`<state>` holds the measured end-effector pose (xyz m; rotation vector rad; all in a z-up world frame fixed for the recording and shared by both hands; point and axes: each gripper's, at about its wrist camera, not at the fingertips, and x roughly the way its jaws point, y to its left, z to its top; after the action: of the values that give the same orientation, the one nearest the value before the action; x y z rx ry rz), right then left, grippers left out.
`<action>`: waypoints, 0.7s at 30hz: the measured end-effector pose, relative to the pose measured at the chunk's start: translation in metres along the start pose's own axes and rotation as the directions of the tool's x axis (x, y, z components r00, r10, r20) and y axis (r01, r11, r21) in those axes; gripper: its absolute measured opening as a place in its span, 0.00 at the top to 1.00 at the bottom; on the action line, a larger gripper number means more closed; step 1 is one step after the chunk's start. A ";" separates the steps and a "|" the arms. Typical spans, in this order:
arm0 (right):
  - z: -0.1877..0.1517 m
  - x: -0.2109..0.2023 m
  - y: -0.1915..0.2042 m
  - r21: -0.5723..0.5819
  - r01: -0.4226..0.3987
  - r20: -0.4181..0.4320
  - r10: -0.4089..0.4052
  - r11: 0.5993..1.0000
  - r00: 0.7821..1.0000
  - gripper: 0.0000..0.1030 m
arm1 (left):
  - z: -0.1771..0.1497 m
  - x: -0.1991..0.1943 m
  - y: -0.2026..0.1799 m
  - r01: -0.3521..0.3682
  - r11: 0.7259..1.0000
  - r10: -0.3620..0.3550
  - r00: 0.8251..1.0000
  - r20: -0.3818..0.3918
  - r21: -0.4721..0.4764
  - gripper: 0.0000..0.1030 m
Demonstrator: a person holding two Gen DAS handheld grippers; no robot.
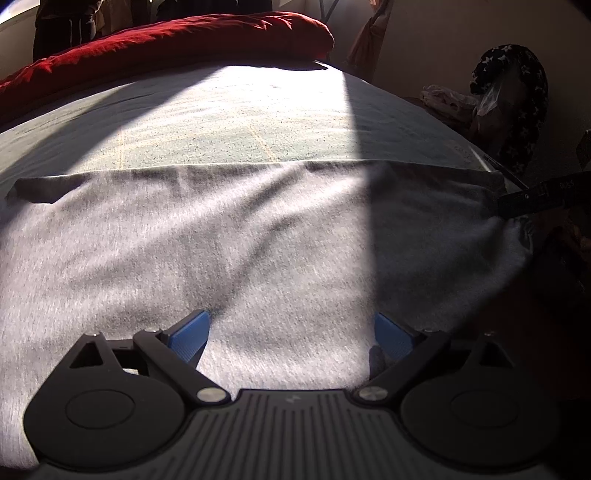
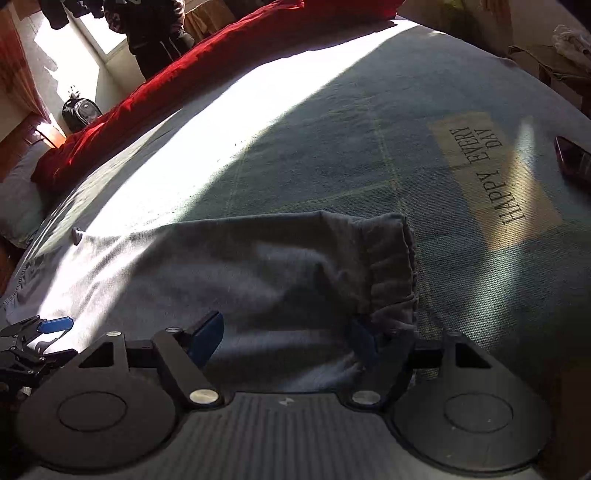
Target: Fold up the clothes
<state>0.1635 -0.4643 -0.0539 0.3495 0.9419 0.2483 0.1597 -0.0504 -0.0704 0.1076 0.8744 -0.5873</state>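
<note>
A light grey garment (image 1: 221, 240) lies spread flat on the bed, half in sunlight and half in shadow. My left gripper (image 1: 291, 338) is open low over its near part, blue pads wide apart with only cloth beneath them. In the right wrist view the same garment (image 2: 258, 266) ends in a gathered elastic band (image 2: 391, 266). My right gripper (image 2: 286, 338) is open at that end, and the band's lower corner lies against its right pad. A black finger (image 1: 532, 201) of the right gripper shows at the garment's right edge.
The bed has a grey-green blanket (image 2: 369, 129) with a "HAPPY EVERY DAY" patch (image 2: 487, 173). A red duvet (image 1: 184, 40) lies along the far side. A dark phone (image 2: 574, 160) rests near the right edge. A person in dark clothes (image 2: 155, 33) stands beyond the bed.
</note>
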 end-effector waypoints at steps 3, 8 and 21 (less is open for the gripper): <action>0.002 -0.010 0.017 -0.036 -0.026 0.033 0.027 0.999 0.999 0.20 | 0.001 0.000 -0.002 -0.008 1.000 0.008 1.000 -0.007 0.008 0.07; -0.004 0.007 0.036 -0.057 -0.103 -0.044 0.101 0.993 0.994 0.20 | -0.001 -0.002 -0.002 -0.013 1.000 0.013 1.000 -0.004 0.002 0.07; -0.017 0.028 0.061 -0.161 0.009 -0.071 -0.021 0.987 0.997 0.19 | 0.009 -0.033 -0.012 -0.069 0.995 0.062 0.994 0.089 0.078 0.07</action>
<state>0.1623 -0.3948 -0.0595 0.1862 0.9889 0.3227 0.1431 -0.0484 -0.0378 0.1827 0.7608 -0.5620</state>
